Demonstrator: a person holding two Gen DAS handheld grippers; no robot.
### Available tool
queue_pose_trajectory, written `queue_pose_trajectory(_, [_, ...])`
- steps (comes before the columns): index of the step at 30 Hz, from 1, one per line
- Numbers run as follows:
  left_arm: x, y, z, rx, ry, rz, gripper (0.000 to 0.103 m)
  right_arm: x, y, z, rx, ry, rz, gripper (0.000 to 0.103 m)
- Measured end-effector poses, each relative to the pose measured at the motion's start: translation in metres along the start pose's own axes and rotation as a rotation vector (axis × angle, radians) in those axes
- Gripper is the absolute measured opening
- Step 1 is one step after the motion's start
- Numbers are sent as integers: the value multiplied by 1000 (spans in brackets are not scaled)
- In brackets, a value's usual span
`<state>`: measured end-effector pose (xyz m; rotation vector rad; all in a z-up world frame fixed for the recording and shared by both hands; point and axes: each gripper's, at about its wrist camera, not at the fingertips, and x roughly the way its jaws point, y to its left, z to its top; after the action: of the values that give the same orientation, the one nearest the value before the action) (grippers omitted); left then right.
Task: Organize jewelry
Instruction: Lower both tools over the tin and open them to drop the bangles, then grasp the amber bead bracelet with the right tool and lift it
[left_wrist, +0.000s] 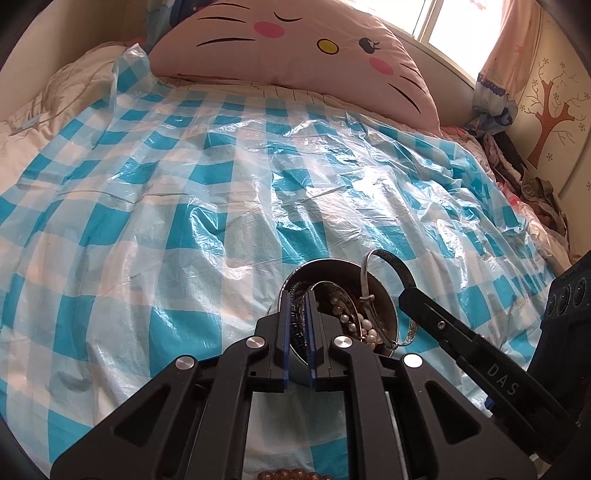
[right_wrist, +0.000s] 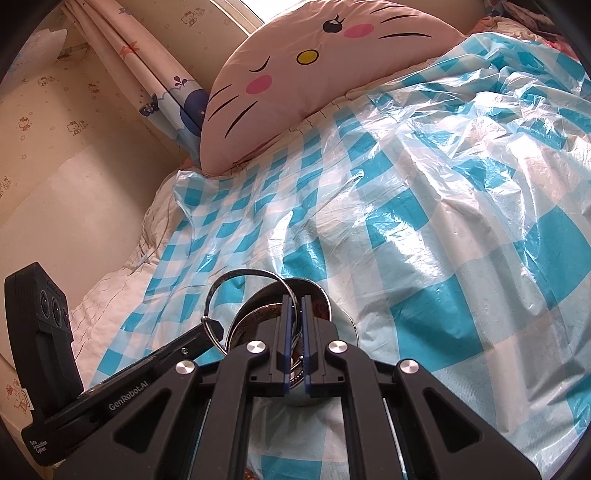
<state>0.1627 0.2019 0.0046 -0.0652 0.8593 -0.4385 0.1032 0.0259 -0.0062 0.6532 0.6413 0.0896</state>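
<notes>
A round metal bowl (left_wrist: 332, 263) stands on the checked sheet, holding a pearl string (left_wrist: 364, 328) and other bangles. My left gripper (left_wrist: 298, 295) hangs over the bowl's near side, its jaws almost together with a dark beaded bracelet (left_wrist: 295, 325) pinched between the pads. My right gripper (left_wrist: 404, 293) reaches in from the right, shut on a thin silver bangle (left_wrist: 388, 264) that stands up over the rim. In the right wrist view the bangle (right_wrist: 240, 275) arcs up from my right gripper (right_wrist: 294, 299) over the bowl (right_wrist: 317, 286), with the left gripper (right_wrist: 216, 328) at its left.
A blue-and-white checked plastic sheet (left_wrist: 221, 184) covers the bed. A pink cat-face pillow (left_wrist: 295, 40) lies at the head. Crumpled clothes (left_wrist: 517, 173) pile along the right wall. A brown bead bracelet (left_wrist: 291, 474) lies under my left gripper.
</notes>
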Motion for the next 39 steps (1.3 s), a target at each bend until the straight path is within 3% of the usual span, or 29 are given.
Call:
queue_pose_trajectory(5, [-8, 20, 5, -70, -25, 24, 20, 9, 4, -1, -24, 22, -26, 7])
queue_pose_trajectory(9, [-10, 30, 6, -102, -26, 28, 25, 10, 5, -1, -35, 23, -35, 11])
queue_pose_trajectory(20, [-12, 30, 3, -94, -25, 41, 39, 0, 1, 1, -21, 12, -35, 19])
queue_pose_trajectory(25, [-18, 41, -2, -114, -14, 52, 44, -4, 5, -14, -44, 127, 0, 30])
queue_pose_trajectory(31, [-26, 51, -10, -115, 6, 71, 50, -2, 41, -64, -221, 334, 45, 34])
queue_pose_trajectory(34, [-28, 47, -17, -92, 25, 82, 50, 0, 60, -91, -361, 390, -24, 34])
queue_pose_trajectory(39, [-42, 42, -33, -35, 22, 123, 56, 0, 80, -120, -593, 397, -160, 33])
